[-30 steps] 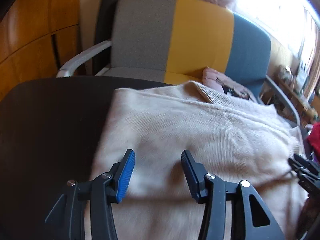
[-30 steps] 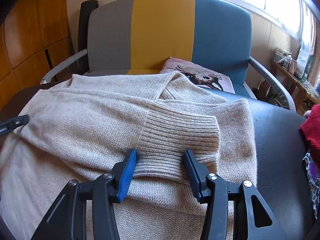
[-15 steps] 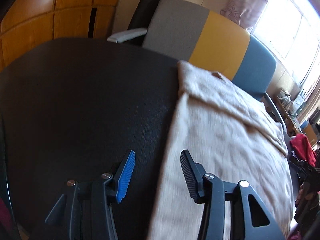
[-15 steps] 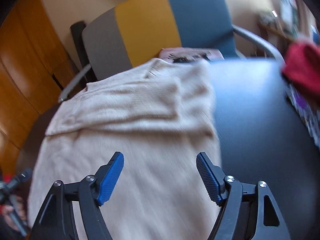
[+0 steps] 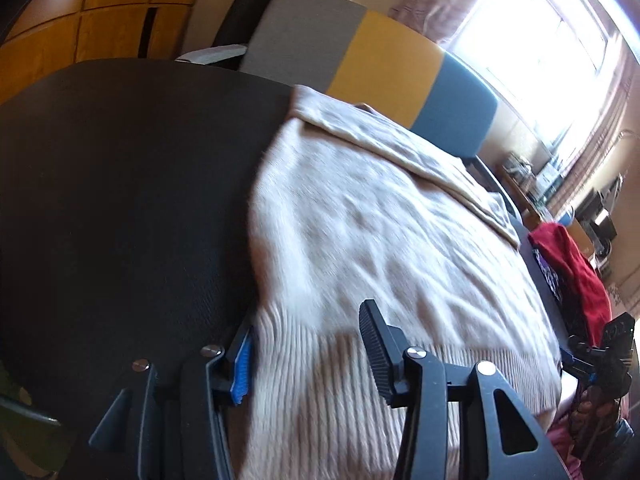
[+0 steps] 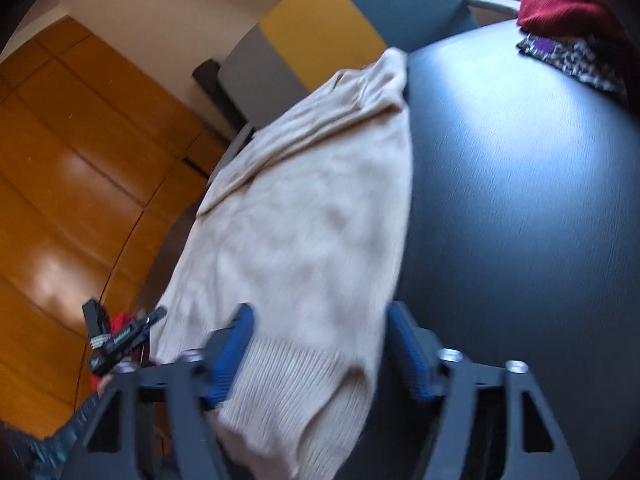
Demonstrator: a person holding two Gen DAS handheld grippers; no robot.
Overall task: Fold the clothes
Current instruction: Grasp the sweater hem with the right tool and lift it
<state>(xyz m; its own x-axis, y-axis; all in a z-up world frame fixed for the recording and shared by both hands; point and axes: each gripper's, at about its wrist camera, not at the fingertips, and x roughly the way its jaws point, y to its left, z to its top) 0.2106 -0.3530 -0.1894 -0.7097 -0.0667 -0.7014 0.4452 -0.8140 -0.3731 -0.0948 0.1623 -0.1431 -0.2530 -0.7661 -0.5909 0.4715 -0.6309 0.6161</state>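
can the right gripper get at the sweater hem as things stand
Probably yes. The right gripper is open with the sweater's ribbed hem lying between its fingers at the table edge; nothing blocks it.

- Between my jaws the sweater (image 5: pixel 360 216) is soft, fuzzy beige knit, its hem (image 6: pixel 288 396) ribbed.
- The table (image 6: pixel 520 200) beside my jaws is dark, smooth, with a dull sheen.
- Ahead, the chair (image 5: pixel 384 52) is matt woven cloth.
- The wall panels (image 6: pixel 80 160) are glossy wood.
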